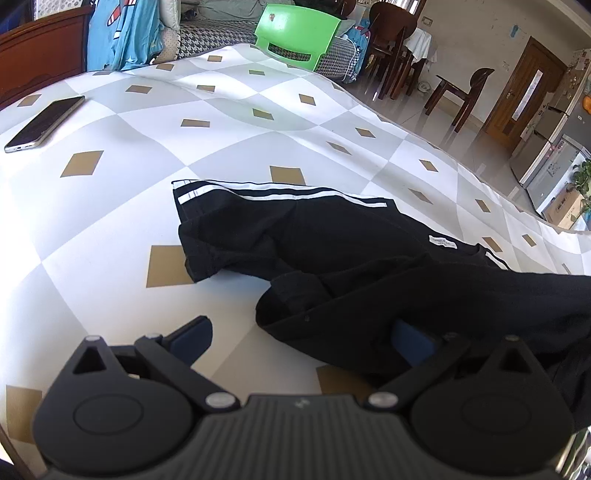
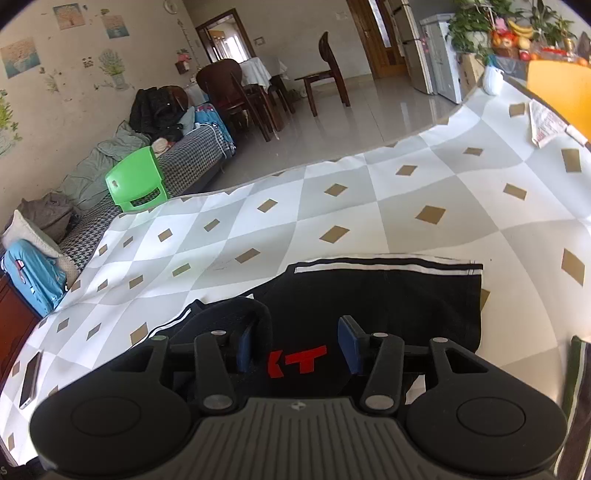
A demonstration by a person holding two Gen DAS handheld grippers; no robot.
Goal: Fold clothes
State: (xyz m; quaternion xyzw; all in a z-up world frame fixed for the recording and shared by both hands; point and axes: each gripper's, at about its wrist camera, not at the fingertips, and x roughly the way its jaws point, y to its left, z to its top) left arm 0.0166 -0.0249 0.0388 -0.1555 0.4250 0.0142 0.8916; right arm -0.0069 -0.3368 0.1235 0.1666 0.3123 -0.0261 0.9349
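Note:
A black garment with white stripes (image 1: 332, 236) lies crumpled on the checked tablecloth (image 1: 155, 155). My left gripper (image 1: 299, 339) is open at the garment's near left edge; a fold of black cloth drapes over its right finger (image 1: 410, 343), and its left finger (image 1: 192, 338) is over bare tablecloth. In the right wrist view the same garment (image 2: 388, 295) shows a red print (image 2: 295, 360). My right gripper (image 2: 297, 345) is open just above the garment, and a roll of cloth curls over its left finger (image 2: 245, 347).
A phone (image 1: 44, 122) lies on the table's left, and also shows in the right wrist view (image 2: 29, 380). A green chair (image 1: 295, 35) stands beyond the far edge. A paper (image 2: 546, 125) and an orange object (image 2: 561, 88) sit at the far right. Striped cloth (image 2: 576, 406) lies at the right edge.

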